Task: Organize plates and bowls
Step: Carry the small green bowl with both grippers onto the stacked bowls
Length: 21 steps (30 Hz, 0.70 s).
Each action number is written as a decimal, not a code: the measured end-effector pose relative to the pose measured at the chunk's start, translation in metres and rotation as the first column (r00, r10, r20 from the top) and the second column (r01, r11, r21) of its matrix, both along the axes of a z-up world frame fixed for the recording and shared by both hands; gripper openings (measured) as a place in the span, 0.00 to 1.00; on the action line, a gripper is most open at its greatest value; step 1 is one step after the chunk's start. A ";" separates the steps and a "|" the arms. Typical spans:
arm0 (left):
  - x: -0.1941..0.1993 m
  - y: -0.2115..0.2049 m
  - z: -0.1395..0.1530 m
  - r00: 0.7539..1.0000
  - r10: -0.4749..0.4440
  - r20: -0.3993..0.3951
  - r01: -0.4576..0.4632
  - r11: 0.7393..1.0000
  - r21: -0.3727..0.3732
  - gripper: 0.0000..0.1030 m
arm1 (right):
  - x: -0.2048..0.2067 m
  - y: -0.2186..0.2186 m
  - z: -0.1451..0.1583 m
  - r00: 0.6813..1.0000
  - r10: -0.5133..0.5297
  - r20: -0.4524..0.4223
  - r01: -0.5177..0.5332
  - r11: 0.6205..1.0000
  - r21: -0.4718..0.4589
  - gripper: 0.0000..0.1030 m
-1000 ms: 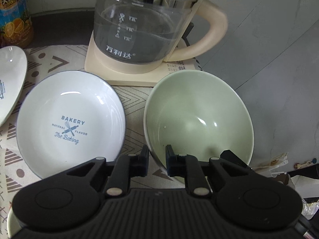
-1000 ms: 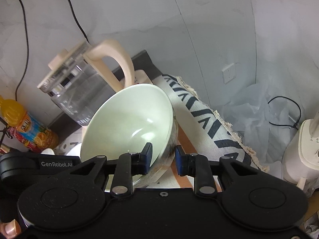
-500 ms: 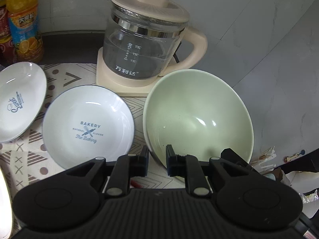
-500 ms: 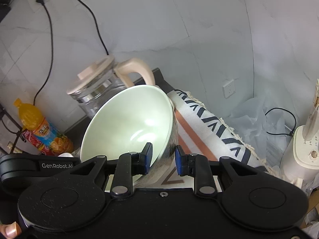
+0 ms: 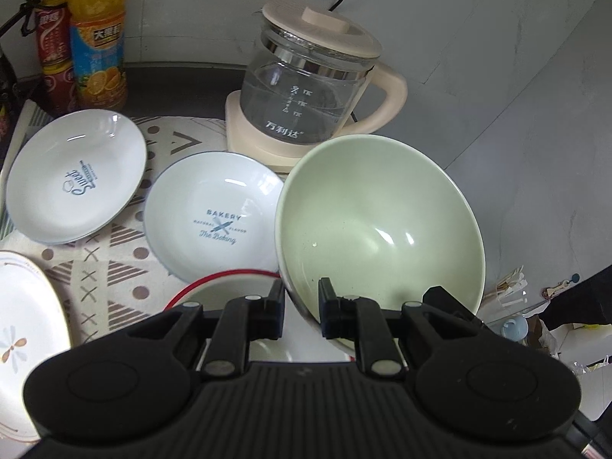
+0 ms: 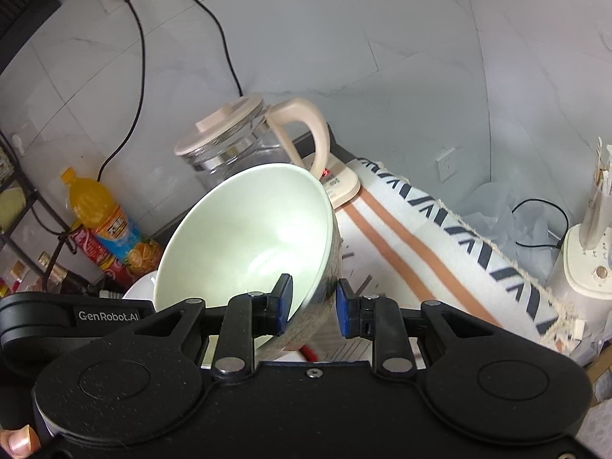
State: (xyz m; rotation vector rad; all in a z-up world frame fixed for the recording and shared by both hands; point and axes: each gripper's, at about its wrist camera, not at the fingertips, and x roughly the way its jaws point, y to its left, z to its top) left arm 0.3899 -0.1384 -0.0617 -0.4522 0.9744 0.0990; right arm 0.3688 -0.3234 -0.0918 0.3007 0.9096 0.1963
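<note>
Step in hand: carrying. The green bowl (image 5: 378, 222) is up off the counter, tilted, with both tongs on its near rim.
Left tongs (image 5: 302, 308): pinching the bowl's rim, one finger inside the bowl and one outside on its left.
Right tongs (image 6: 311, 304): astride the same bowl's wall, blue pads either side. The inner pad looks to be touching; the outer pad shows a sliver of gap, so I would say it grips, though I cannot be sure from here.
Where the bowl sits: raised in front of the glass kettle (image 5: 313, 91), to the right of the Bakery plate (image 5: 214, 218), with its low edge over the red-rimmed bowl (image 5: 229, 287).
Other dishes: the Sweet plate (image 5: 76, 176) lies further left on the patterned cloth (image 5: 111, 264); a flower plate (image 5: 26, 336) is at the left edge.
Next move, as I judge it: level the green bowl and lower it into the red-rimmed bowl to nest them, both tongs easing down together so the rim does not slip.
Watch for: the kettle close behind.
</note>
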 end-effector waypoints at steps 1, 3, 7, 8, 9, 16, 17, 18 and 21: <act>-0.004 0.001 0.001 1.000 0.002 0.000 -0.002 1.000 0.000 0.15 | -0.004 0.002 0.000 1.000 0.002 -0.001 -0.002 1.000 0.000 0.23; -0.012 0.005 0.002 1.000 0.004 0.002 -0.004 1.000 0.001 0.15 | -0.012 0.005 0.002 1.000 0.005 -0.003 -0.005 1.000 0.003 0.24; -0.027 0.010 0.001 1.000 0.014 -0.003 -0.014 1.000 0.000 0.15 | -0.027 0.011 0.003 1.000 0.017 -0.009 -0.017 1.000 -0.002 0.24; -0.031 0.011 0.000 1.000 0.017 -0.005 -0.017 1.000 -0.001 0.15 | -0.031 0.012 0.003 1.000 0.021 -0.010 -0.021 1.000 -0.003 0.24; -0.035 0.012 -0.001 1.000 0.019 -0.008 -0.019 1.000 -0.003 0.15 | -0.034 0.012 0.002 1.000 0.024 -0.013 -0.024 1.000 -0.003 0.24; -0.057 0.020 -0.007 0.999 0.037 -0.034 -0.037 0.999 -0.005 0.15 | -0.053 0.022 0.000 0.998 0.050 -0.032 -0.051 0.999 -0.015 0.24; -0.059 0.021 -0.008 0.999 0.038 -0.038 -0.039 0.999 -0.006 0.15 | -0.055 0.023 -0.001 0.998 0.053 -0.035 -0.053 0.998 -0.018 0.24; -0.062 0.022 -0.009 0.998 0.039 -0.042 -0.039 0.999 -0.005 0.15 | -0.058 0.023 -0.001 0.998 0.054 -0.040 -0.054 0.998 -0.018 0.24; -0.069 0.022 -0.012 0.997 0.043 -0.057 -0.043 0.999 -0.003 0.15 | -0.065 0.025 -0.003 0.997 0.058 -0.056 -0.059 0.998 -0.022 0.24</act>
